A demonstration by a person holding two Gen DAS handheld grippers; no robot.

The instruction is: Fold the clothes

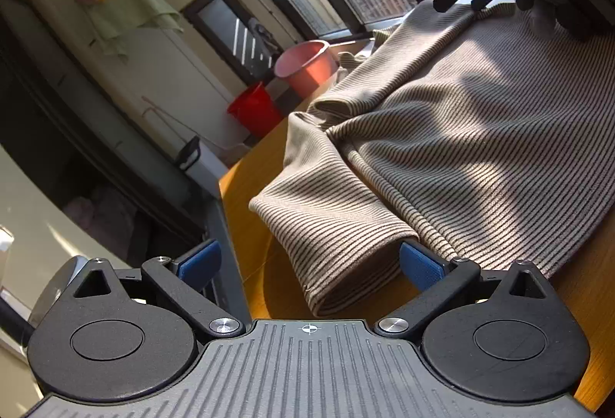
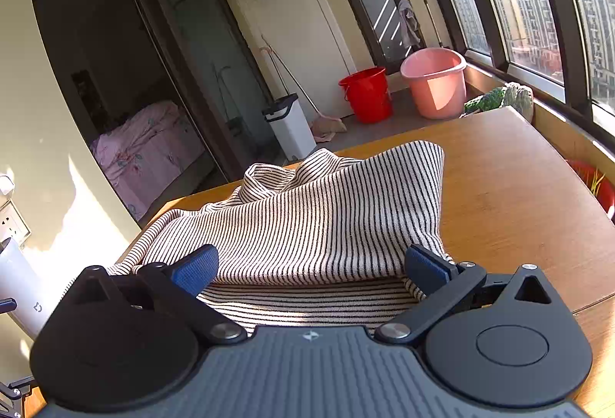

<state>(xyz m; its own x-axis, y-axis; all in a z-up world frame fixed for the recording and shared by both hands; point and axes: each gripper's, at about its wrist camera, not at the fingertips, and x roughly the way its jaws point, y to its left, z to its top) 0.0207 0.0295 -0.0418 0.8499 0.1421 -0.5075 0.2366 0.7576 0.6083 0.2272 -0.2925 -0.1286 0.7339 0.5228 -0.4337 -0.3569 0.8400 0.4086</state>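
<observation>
The left gripper is low at the near left, its blue-padded fingers spread wide. The right gripper is likewise spread wide; from the left wrist view it sits far right, held in a gloved hand.

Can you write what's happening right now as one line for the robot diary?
task: fold clothes | left gripper: open, at sleeve cuff | right gripper: open, over striped shirt | shirt on wooden table, not yet folded

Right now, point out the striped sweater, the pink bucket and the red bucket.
striped sweater [image 2: 326, 226]: right wrist view, raised fold.
pink bucket [image 2: 436, 87]: right wrist view, outer wall.
red bucket [image 2: 367, 97]: right wrist view, front wall.
</observation>
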